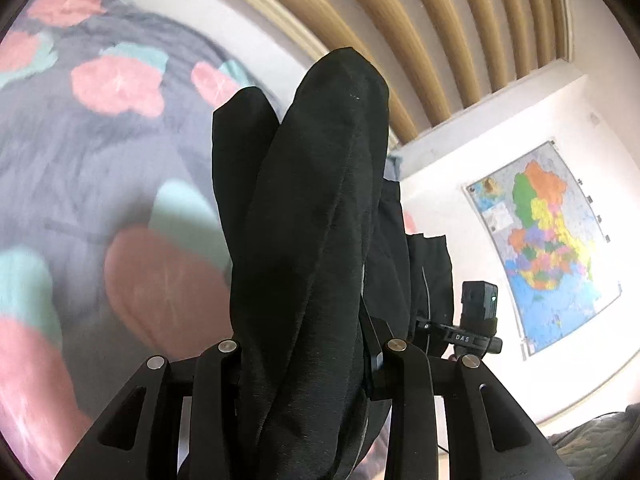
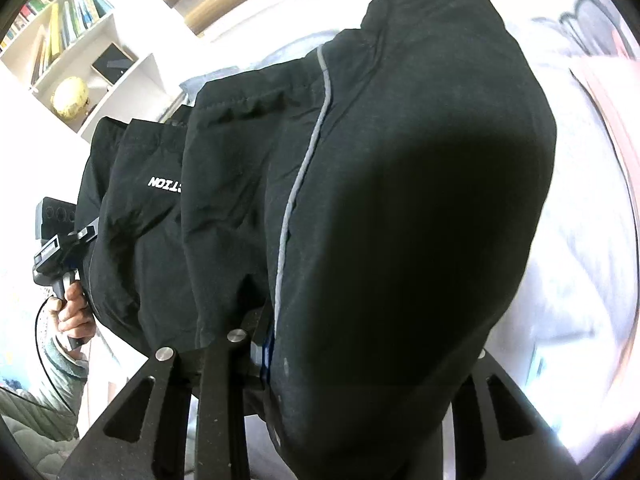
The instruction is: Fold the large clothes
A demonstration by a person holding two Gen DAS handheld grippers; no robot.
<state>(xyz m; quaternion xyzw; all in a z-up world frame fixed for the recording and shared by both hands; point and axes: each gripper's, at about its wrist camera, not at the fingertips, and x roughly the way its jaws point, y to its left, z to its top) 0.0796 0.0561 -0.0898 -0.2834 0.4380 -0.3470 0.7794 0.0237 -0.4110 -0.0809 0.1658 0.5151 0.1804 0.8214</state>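
Black garment [image 2: 400, 220], mirrored white "TION" lettering, pinched by both fingers, left [image 1: 224, 364] and right [image 2: 236, 344], over floral bedspread [image 1: 100, 160]

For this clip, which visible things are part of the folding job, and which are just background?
In the job:
black garment
left gripper
right gripper
floral bedspread, below the garment

Just background:
wall map
bookshelf
globe

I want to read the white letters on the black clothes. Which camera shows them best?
The right wrist view. The white letters sit upside down on the black clothes, partly hidden by a fold. The left wrist view shows only plain black cloth bunched in the left claw, no letters.
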